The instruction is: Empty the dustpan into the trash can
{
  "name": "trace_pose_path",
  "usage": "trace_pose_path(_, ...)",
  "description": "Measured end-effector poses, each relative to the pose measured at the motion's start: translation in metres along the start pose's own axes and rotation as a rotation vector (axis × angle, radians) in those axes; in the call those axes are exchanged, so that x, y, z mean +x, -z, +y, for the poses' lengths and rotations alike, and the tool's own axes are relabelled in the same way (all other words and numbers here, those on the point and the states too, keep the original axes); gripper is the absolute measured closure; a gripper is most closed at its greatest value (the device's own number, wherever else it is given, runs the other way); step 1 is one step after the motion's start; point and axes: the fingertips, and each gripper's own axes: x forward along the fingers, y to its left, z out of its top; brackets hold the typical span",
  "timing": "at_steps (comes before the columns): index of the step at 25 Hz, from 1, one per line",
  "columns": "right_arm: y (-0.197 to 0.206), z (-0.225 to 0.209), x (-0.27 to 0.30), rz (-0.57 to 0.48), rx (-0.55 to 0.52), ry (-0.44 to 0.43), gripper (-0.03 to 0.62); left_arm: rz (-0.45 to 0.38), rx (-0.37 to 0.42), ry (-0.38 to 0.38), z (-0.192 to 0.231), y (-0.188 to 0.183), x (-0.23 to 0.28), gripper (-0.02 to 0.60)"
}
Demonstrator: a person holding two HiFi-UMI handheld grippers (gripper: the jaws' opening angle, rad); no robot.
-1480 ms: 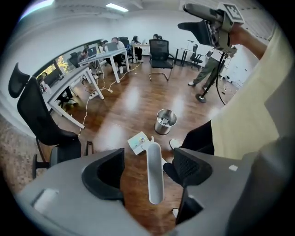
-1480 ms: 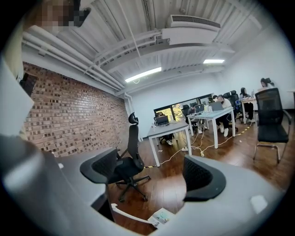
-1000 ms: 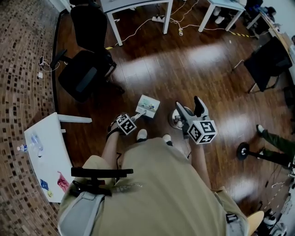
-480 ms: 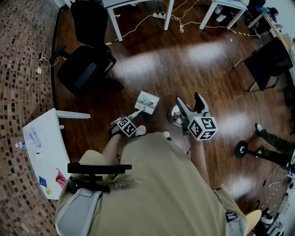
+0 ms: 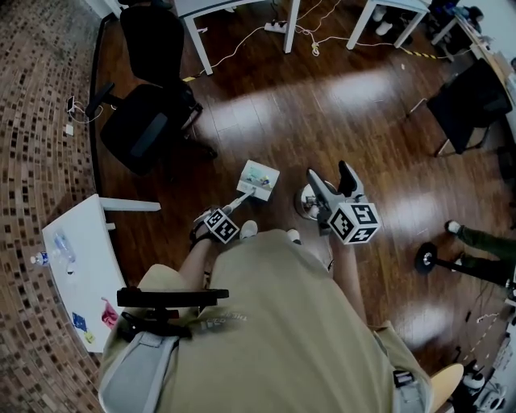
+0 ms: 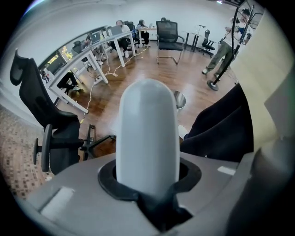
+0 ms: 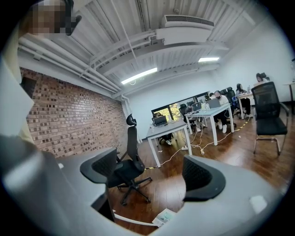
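Left gripper jaws just closed, clamped on dustpan handle; right gripper jaws apart, empty.

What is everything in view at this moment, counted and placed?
dustpan: one, white, ahead of shoes
trash can: one, silver, right of dustpan
office chairs: two, black, upper left and far right
desks: two, white, top edge
side table: one, white, lower left
bottle: one, clear, on side table
left tongs: one, grey, just closed, gripping handle
right tongs: one, grey, open, empty
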Motion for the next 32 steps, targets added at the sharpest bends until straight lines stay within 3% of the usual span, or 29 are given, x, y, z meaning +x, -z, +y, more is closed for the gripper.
trace_pose_path(6,0.007,-0.006,-0.007,-0.013,0.030,0.019,0.157,0.002,0.058,-0.046,0.012,-0.023,0.002,0.488)
trace_pose_path(11,0.007,-0.011,-0.016,-0.024,0.040,0.044,0.163,-0.020,0.059,0.005,0.025,-0.049,-0.005,0.581)
trace_pose_path(18,0.012,-0.028,-0.035,-0.034,0.065,0.107,0.163,-0.153,0.019,-0.053,0.078,-0.111,-0.037,0.581)
trace_pose_path(24,0.017,-0.038,-0.051,-0.044,0.084,0.149,0.163,-0.152,0.094,-0.061,0.090,-0.135,-0.056,0.581)
trace_pose_path(32,0.021,-0.055,-0.071,-0.061,0.112,0.205,0.163,-0.142,0.191,-0.007,0.096,-0.133,-0.096,0.581)
